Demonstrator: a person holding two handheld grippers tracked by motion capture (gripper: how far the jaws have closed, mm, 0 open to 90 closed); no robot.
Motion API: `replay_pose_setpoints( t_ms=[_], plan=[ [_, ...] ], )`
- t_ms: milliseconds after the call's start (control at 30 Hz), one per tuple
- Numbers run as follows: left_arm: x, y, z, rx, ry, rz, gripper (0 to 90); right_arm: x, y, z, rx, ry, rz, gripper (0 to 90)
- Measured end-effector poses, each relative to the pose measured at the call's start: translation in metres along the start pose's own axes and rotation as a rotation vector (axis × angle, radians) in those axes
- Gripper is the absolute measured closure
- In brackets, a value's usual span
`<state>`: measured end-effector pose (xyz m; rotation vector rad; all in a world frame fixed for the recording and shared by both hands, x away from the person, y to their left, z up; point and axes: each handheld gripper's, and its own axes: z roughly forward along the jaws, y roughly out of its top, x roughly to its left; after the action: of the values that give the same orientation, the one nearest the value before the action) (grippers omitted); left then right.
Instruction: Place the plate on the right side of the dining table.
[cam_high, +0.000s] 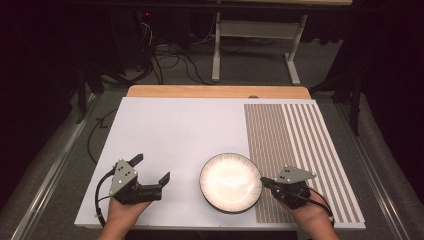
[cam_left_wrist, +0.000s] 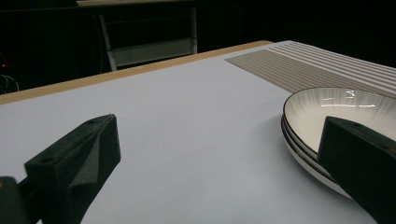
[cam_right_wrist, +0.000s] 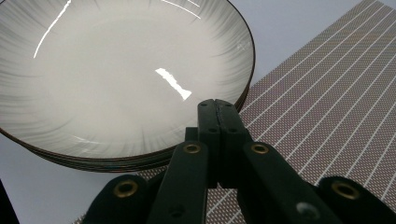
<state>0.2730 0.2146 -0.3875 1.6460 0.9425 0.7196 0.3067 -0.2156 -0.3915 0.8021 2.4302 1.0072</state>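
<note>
Honestly, a fair bit is cut off or hard to read. The room behind the table (cam_high: 165, 125) is almost black, just cables on the floor and a pale metal stand (cam_high: 255, 45) poking out of the dark. Both forearms get cropped by the bottom edge of the high view. In the right gripper view the jaws cover the near rim of the plates (cam_right_wrist: 116, 79), so I can't tell whether the tips actually touch that rim or just sit beside it. How many plates are in the stack is fuzzy too: the left gripper view shows at least two rims.

No brand, label or writing readable anywhere.

Pose-wise, the left gripper (cam_high: 150, 172) rests low on the white sheet near the front edge, angled toward the plates, its jaws spread wide with nothing between them. The right gripper (cam_high: 266, 183) sits on the striped mat (cam_high: 300, 150) right at the stack's right edge, jaws pressed flat together, pinching nothing I can see.

The plates are in the front middle of the table, overlapping the mat's left edge, between the two grippers.
</note>
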Motion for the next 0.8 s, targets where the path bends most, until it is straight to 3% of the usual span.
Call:
replay_pose_setpoints(
  t_ms=[800],
  plan=[
    [0.002, -0.0001, -0.0013, -0.005, -0.007, -0.019, 0.1, 0.0004, 0.0022, 0.0043, 0.002, 0.022, 0.016, 90.0]
  ],
)
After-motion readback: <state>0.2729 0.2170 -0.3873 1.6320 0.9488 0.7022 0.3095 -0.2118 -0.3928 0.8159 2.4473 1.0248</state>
